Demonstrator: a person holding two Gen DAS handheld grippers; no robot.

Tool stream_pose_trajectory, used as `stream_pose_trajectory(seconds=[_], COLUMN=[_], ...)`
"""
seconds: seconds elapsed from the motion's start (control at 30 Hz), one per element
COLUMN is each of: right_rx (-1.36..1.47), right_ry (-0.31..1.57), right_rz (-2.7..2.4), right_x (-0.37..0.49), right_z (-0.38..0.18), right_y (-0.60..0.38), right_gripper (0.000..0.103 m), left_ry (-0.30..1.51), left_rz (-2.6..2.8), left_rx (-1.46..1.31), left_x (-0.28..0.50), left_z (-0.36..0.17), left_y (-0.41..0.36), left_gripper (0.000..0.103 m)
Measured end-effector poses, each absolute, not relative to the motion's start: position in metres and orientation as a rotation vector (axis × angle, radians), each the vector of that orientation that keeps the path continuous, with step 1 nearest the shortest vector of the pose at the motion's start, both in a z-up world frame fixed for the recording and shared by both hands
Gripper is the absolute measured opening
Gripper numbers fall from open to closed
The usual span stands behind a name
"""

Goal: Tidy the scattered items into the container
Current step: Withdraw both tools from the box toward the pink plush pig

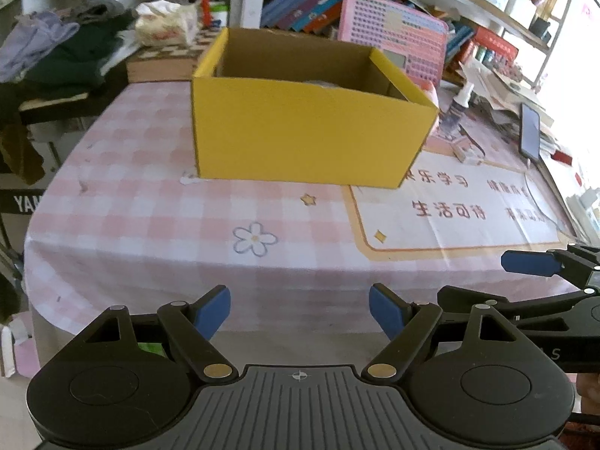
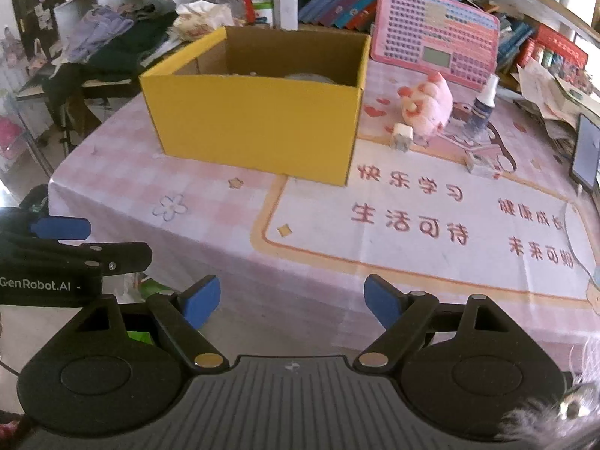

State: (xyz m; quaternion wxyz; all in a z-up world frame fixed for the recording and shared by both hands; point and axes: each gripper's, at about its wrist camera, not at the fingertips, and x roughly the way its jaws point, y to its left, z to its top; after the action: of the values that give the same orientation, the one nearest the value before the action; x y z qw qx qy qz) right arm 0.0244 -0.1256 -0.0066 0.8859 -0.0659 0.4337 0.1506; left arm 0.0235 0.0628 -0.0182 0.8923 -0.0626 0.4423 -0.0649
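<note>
A yellow cardboard box stands open on the pink checked tablecloth; it also shows in the right wrist view, with some items dimly seen inside. To its right lie a pink plush pig, a small white cube, a small dark bottle with a white cap and a small flat pale object. My left gripper is open and empty at the table's near edge. My right gripper is open and empty beside it, also near the front edge.
A pink keyboard toy leans behind the box, with books on the shelf. A phone stands at the right edge. Clothes are piled at the back left. A printed mat covers the table's right part.
</note>
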Motion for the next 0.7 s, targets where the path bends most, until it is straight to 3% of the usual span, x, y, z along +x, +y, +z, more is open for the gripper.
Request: stream_pose_trajectory(seconds=[0.7], right_rx=[-0.089], right_ry=[0.99], right_rz=[0.098], right_x=[0.05], right_z=[-0.017], right_y=[-0.21], right_gripper=[0.087], left_ry=[0.99], left_rz=[-0.371], left_rx=[-0.031], left_x=[0.077], left_z=[-0.033], left_y=[-0.033], left_gripper=[0.083])
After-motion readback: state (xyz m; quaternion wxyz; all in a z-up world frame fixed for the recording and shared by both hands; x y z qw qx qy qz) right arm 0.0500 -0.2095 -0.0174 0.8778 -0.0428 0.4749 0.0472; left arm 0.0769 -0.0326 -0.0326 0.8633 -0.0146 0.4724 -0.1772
